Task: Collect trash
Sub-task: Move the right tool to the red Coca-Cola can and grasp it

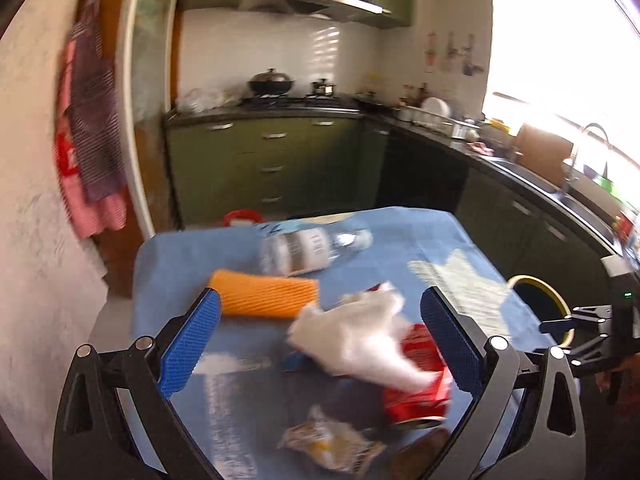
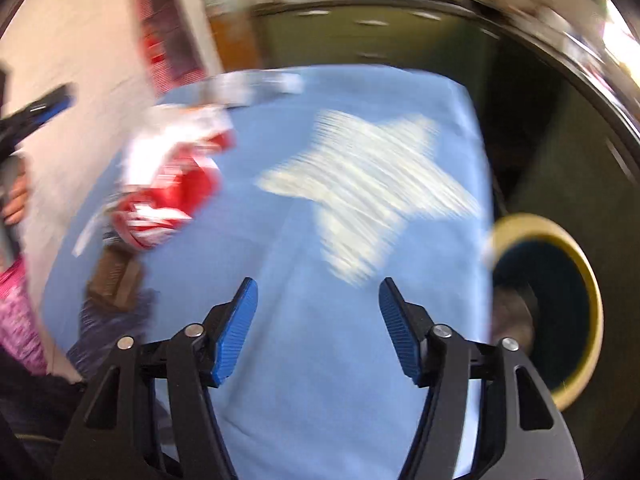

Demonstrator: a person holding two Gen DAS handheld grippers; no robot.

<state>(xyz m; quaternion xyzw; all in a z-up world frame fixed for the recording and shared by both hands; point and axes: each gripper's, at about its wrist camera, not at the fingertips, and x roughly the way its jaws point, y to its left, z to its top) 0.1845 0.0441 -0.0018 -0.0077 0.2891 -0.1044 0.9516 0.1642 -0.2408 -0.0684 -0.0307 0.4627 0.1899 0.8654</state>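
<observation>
Left gripper (image 1: 320, 340) spread wide over the blue cloth (image 1: 400, 236), empty; right gripper (image 2: 316, 328) likewise spread, empty. Nearest: crinkly wrapper (image 1: 332, 444), light, slippery. Between the left jaws: white tissue (image 1: 356, 336), soft, pinch anywhere, draped on red can (image 1: 420, 392), thin-walled, grip across body. Farther: orange foam sleeve (image 1: 264, 294), clear bottle (image 1: 312, 250). Yellow-rimmed bin (image 2: 560, 308) beside table, contents unclear
</observation>
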